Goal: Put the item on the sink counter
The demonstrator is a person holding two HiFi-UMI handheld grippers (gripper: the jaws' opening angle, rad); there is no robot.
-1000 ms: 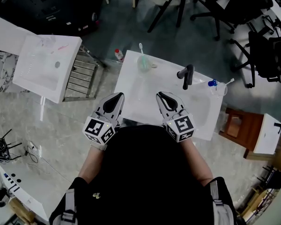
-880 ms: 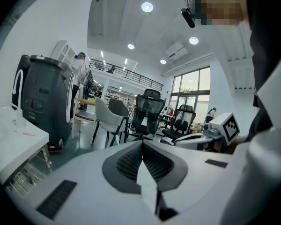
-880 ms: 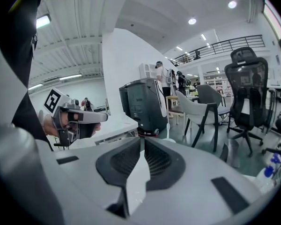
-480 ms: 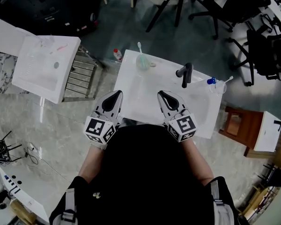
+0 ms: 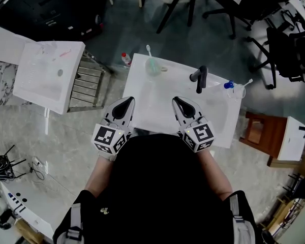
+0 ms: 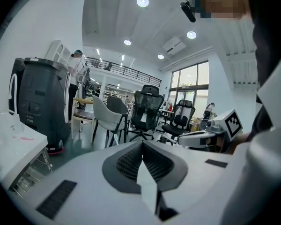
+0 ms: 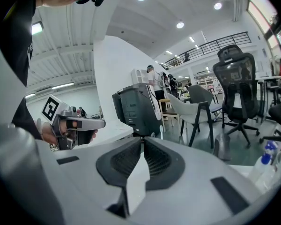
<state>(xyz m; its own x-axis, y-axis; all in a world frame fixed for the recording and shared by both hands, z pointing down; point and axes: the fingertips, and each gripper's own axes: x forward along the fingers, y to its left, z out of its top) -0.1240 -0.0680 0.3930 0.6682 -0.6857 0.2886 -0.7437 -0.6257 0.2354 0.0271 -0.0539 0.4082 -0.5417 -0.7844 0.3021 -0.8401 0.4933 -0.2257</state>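
A pale green cup (image 5: 153,67) with a toothbrush (image 5: 149,51) standing in it sits at the far left corner of the white sink worktop (image 5: 142,113), left of the black faucet (image 5: 200,79). Nearer the person, the left gripper (image 5: 127,101) and right gripper (image 5: 177,100) hover over the worktop's near edge, well apart from the cup, the fingers of each clenched together on nothing.

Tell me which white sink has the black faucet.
The right sink, bearing the green cup; the left sink shows no faucet.

Black short-sleeved top (image 5: 162,187), grey shoulder straps (image 5: 74,223)
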